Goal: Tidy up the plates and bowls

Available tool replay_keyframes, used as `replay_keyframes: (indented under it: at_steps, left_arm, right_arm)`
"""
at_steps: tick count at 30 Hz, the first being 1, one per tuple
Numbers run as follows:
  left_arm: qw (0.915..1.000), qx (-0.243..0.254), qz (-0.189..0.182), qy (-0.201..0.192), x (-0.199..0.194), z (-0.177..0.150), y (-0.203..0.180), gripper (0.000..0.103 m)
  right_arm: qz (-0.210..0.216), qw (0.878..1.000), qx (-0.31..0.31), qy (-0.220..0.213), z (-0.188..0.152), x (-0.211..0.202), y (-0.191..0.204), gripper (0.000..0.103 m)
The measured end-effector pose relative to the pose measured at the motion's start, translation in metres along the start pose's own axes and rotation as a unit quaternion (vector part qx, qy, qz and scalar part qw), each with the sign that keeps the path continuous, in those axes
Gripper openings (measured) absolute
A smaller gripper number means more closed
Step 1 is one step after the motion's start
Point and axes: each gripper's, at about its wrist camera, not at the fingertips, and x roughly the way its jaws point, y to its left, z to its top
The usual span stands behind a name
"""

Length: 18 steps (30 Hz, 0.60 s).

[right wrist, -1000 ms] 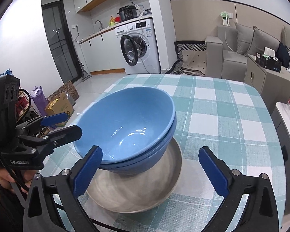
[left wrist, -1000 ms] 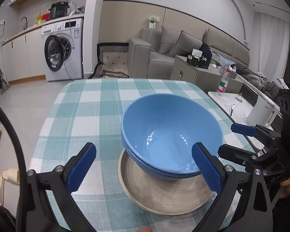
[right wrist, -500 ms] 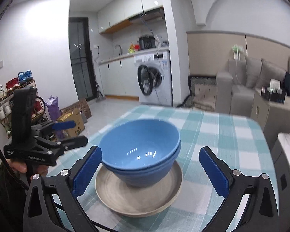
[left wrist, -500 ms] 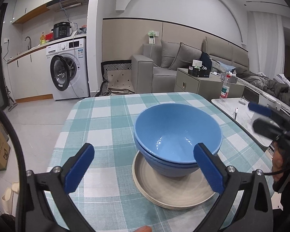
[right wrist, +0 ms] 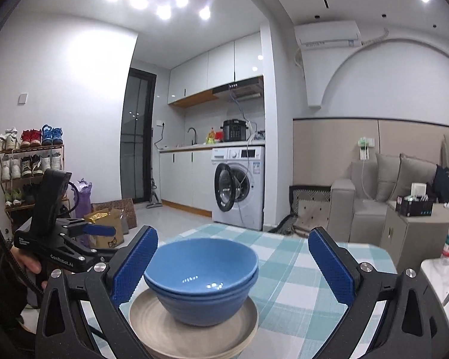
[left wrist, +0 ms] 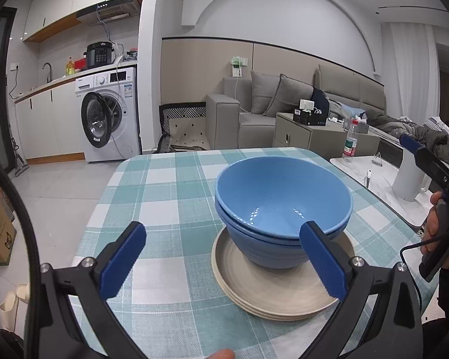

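Two nested blue bowls [left wrist: 281, 209] [right wrist: 202, 272] sit upright on a stack of beige plates [left wrist: 272, 287] [right wrist: 152, 320] on the checked tablecloth. My left gripper [left wrist: 221, 266] is open, held back from the stack with nothing between its blue pads. My right gripper [right wrist: 232, 267] is also open and empty, raised and pulled back, framing the bowls from a distance. The right gripper [left wrist: 428, 161] shows at the right edge of the left wrist view, held by a hand. The left gripper [right wrist: 74, 239] appears at the left of the right wrist view.
The table [left wrist: 164, 188] carries a teal and white checked cloth. A white side table [left wrist: 383, 179] with a bottle [left wrist: 350, 143] stands to the right. A washing machine [left wrist: 110, 113], sofa [left wrist: 272, 110] and cardboard boxes [right wrist: 107, 227] lie beyond.
Both grippers have drawn back and risen away from the bowl and plate stack, which now looks smaller. The stack itself has not moved.
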Motion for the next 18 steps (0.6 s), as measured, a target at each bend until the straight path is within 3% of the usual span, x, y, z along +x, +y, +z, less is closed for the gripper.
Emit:
replay_keyframes:
  at_steps: [7, 18]
  left_arm:
    - [0.9997, -0.001, 0.008, -0.022, 0.004, -0.012, 0.006, 0.103]
    - [0.9996, 0.004, 0.015, -0.024, 0.014, -0.024, 0.005, 0.103]
  right_arm:
    - [0.004, 1.000, 0.004, 0.025, -0.013, -0.004, -0.011, 0.103]
    - [0.002, 0.999, 0.013, 0.040, -0.026, -0.006, -0.017, 0.103]
